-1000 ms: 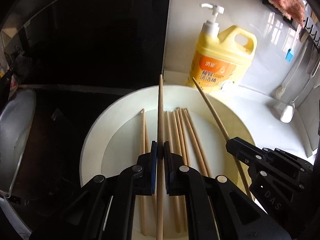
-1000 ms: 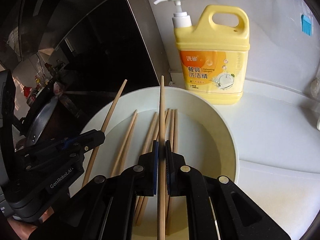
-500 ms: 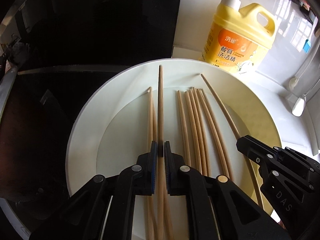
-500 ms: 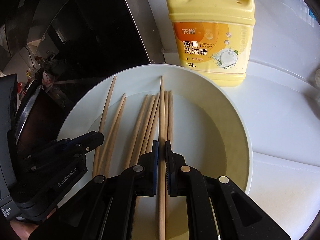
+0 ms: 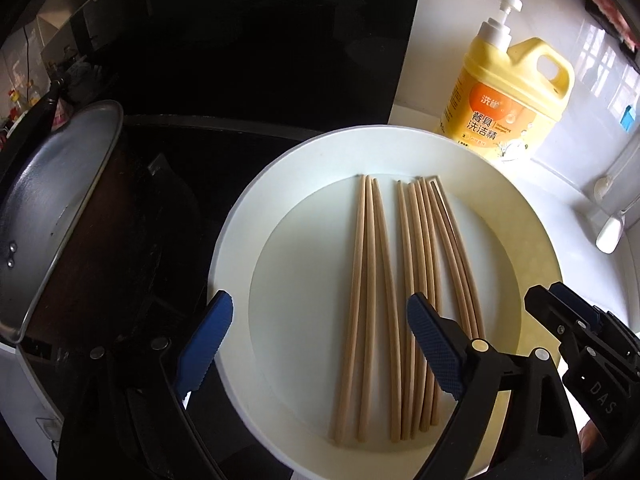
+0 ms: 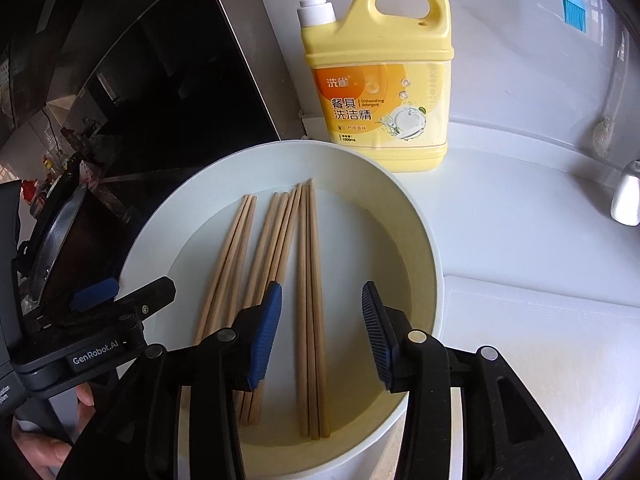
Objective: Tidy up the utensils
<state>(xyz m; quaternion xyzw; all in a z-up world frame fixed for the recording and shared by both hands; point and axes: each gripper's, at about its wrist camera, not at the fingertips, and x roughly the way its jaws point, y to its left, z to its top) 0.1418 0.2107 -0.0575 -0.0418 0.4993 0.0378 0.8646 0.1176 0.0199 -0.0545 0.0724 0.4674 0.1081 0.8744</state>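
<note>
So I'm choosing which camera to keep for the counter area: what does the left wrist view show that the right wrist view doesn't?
Only the left wrist view: the whole metal pan on the dark stove.
Only the right wrist view: the detergent jug's full front label and a person's fingers behind the left tongs.
Both: the white bowl holding the wooden chopsticks.
</note>
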